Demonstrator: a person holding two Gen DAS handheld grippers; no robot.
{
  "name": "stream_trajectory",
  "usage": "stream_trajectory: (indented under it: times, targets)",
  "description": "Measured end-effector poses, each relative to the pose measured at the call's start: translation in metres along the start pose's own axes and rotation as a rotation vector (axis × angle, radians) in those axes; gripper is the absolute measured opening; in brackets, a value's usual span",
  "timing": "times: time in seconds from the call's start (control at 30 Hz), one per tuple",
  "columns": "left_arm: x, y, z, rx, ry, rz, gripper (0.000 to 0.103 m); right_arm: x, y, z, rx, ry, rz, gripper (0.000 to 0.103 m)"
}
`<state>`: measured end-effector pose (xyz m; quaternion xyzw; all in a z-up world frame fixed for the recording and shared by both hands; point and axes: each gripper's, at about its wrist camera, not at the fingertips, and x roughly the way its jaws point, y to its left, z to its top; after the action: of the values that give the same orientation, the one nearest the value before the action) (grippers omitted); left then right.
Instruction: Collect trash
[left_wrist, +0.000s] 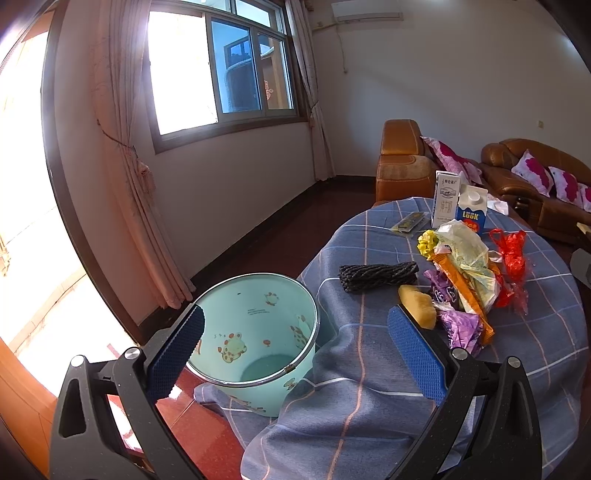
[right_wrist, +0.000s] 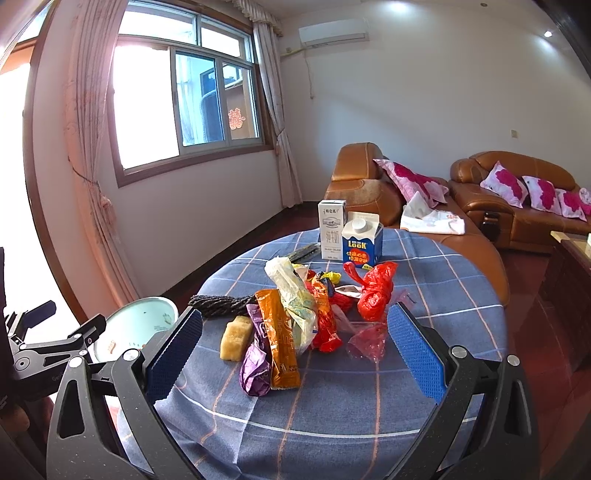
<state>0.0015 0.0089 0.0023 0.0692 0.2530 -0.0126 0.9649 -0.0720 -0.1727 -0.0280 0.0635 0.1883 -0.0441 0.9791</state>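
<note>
Two grippers stand wide apart in the jaws and hold nothing, which suits a job that looks not yet begun: all the trash lies on the table and the bin shows an empty bottom.

From the left wrist view, the left gripper (left_wrist: 295, 347) hangs over the table's near edge with the pale green cartoon-printed bin (left_wrist: 258, 332) directly ahead, between and behind its fingers, leaning toward the left finger. The bin stands on the floor tight against the hanging plaid tablecloth (left_wrist: 369, 387), probably so litter can be dropped or swept straight off the edge into it. Beyond the right finger lie a yellow sponge (left_wrist: 417, 304), a purple wrapper (left_wrist: 461, 326), an orange sachet (left_wrist: 467, 295) and a pale plastic bag (left_wrist: 467, 251); a coiled dark rope (left_wrist: 376, 276) sits ahead, between bin and heap. Only this view looks down into the bin's empty inside.

From the right wrist view, the right gripper (right_wrist: 295, 349) faces the heap squarely, the orange sachet and purple wrapper between its fingers, the sponge just inside the left one. This view alone shows clearly the knotted red plastic bag (right_wrist: 375, 291), a clear pinkish film (right_wrist: 365, 339) by the right finger, and the two cartons standing upright at the far side: a white milk box (right_wrist: 331, 229) and a blue LOOK carton (right_wrist: 361, 243). The left gripper's body (right_wrist: 55, 343) shows off to the left, in front of the bin's rim.

I judge the right tool the better placed for a first pick.
</note>
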Motion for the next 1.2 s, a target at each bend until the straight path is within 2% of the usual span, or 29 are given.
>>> stream_trajectory:
  times: [1.2]
  targets:
    - [0.0040,-0.0018,-0.0019,0.008,-0.003,0.018,0.097,0.0017,-0.0042,-0.0010,0.011,0.009,0.005,0.099]
